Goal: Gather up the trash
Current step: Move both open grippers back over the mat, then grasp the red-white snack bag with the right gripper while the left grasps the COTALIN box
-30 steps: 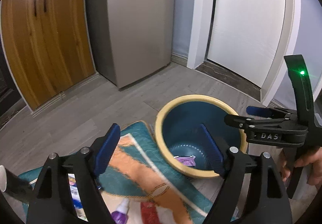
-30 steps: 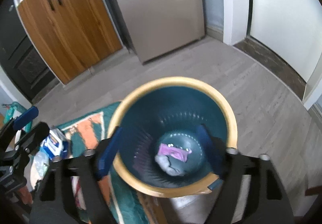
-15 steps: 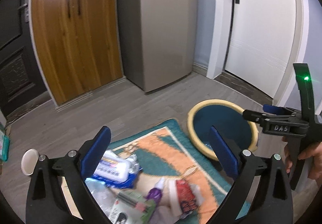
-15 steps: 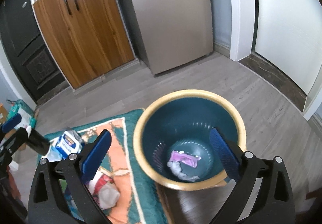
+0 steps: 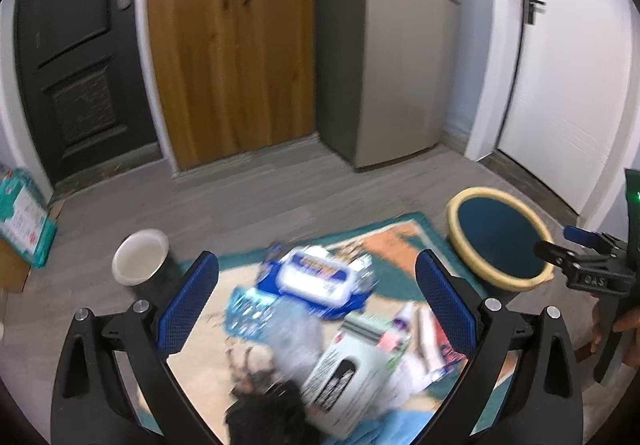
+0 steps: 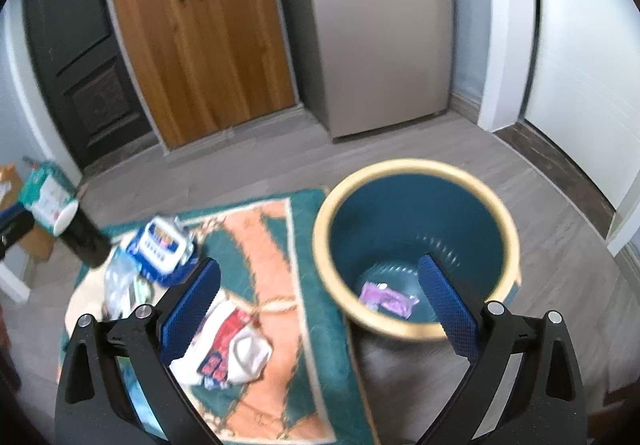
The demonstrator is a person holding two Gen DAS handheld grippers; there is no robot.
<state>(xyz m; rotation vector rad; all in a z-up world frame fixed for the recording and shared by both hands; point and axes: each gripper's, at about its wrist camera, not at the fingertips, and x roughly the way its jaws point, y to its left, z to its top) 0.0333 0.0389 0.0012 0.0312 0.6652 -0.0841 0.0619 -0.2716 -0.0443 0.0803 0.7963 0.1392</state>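
A: Where is the trash?

B: Most of it lies in a heap on the rug, left of the bin. On top at the far side is a blue-and-white pack. A clear crinkled bag sits just left of it, with a white carton nearer the camera. It is all blurred, so I can't name the smaller bits.

A: And the left gripper?

B: Spread wide above that heap, holding nothing. Its blue pads flank the pack without touching it.

A: The right gripper?

B: Also wide apart and empty. It hangs between the rug and the bin, one pad over the rug, the other over the bin's mouth. In the left view it shows at the far right edge, beside the bin.

A: Anything in the bin?

B: A purple wrapper lies on the bottom.

A: What else is on the rug?

B: A red-and-white wrapper near the right gripper's left pad. A dark cup with a white inside stands at the rug's far left corner.
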